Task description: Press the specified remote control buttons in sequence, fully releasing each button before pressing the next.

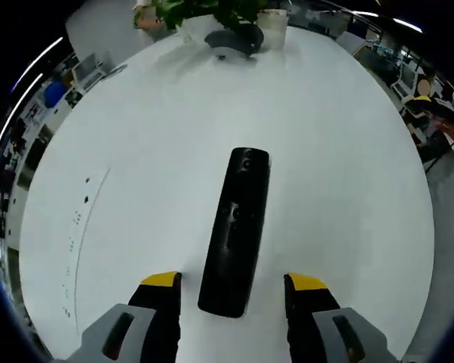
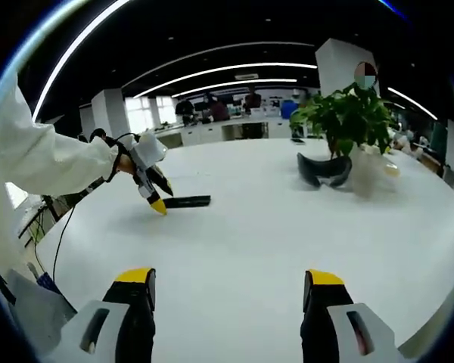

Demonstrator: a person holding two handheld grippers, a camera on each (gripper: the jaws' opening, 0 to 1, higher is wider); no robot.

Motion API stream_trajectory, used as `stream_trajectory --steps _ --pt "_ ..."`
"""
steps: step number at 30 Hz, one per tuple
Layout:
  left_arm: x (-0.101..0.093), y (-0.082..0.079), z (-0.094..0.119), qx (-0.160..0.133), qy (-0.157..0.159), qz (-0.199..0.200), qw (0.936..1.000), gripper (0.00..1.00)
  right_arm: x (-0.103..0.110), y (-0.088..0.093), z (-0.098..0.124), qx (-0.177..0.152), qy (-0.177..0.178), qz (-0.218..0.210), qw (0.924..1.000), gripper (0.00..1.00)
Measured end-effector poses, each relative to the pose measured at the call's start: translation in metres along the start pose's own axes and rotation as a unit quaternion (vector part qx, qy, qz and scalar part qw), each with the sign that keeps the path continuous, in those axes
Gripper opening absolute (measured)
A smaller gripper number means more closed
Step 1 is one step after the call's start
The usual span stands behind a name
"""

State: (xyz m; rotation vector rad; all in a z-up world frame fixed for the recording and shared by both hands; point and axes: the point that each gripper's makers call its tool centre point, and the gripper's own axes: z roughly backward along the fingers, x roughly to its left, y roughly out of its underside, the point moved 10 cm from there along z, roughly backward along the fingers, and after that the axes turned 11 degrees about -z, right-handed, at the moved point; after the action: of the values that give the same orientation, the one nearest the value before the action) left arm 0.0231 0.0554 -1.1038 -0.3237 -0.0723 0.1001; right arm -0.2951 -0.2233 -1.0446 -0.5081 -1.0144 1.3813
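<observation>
Between the yellow-tipped fingers (image 1: 161,281) of the left gripper (image 1: 233,286), at six o'clock in the left gripper view, the near end of the black remote control (image 1: 237,230) is lying flat on the white table (image 1: 340,174). The jaws are standing spread wide, one on each side of that end, with a gap to the remote on both sides. From there the remote is stretching lengthwise toward twelve o'clock. Farther out at twelve o'clock, a dark curved object (image 1: 234,41) and a potted plant (image 1: 204,10) are sitting near the table's far edge.

At six o'clock in the right gripper view, the right gripper (image 2: 231,291) is hovering over bare tabletop, its jaws wide apart and holding nothing. Out at ten o'clock the left gripper (image 2: 155,193) is showing, its tips pointing down just beside the remote (image 2: 187,201), with a white sleeve (image 2: 45,159) behind it. At one o'clock the plant (image 2: 346,113) is standing behind the dark curved object (image 2: 325,169).
</observation>
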Motion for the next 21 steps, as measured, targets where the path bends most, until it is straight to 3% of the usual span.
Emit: stream_trajectory --steps 1,2,7,10,21 --pt "-0.0016 0.0 0.0004 0.005 0.004 0.012 0.9999 0.55 -0.0002 0.0 -0.0001 0.0 0.0 0.001 1.0 0.79" --pt "-0.001 -0.0009 0.0004 0.004 0.004 -0.007 1.0 0.55 -0.0002 0.0 -0.0001 0.0 0.001 0.0 1.0 0.79" --pt "0.003 -0.0036 -0.0011 0.015 0.013 -0.026 0.9995 0.53 -0.0006 -0.0002 0.0003 -0.003 0.001 -0.001 1.0 0.78" --pt "-0.0011 -0.006 -0.0009 0.017 0.02 -0.054 0.9982 0.45 -0.0004 -0.0007 0.0006 -0.005 -0.001 -0.002 1.0 0.78" --pt "-0.005 -0.0067 -0.001 0.034 0.023 -0.074 0.9964 0.25 -0.0004 -0.0031 0.002 -0.014 0.004 0.001 0.9999 0.76"
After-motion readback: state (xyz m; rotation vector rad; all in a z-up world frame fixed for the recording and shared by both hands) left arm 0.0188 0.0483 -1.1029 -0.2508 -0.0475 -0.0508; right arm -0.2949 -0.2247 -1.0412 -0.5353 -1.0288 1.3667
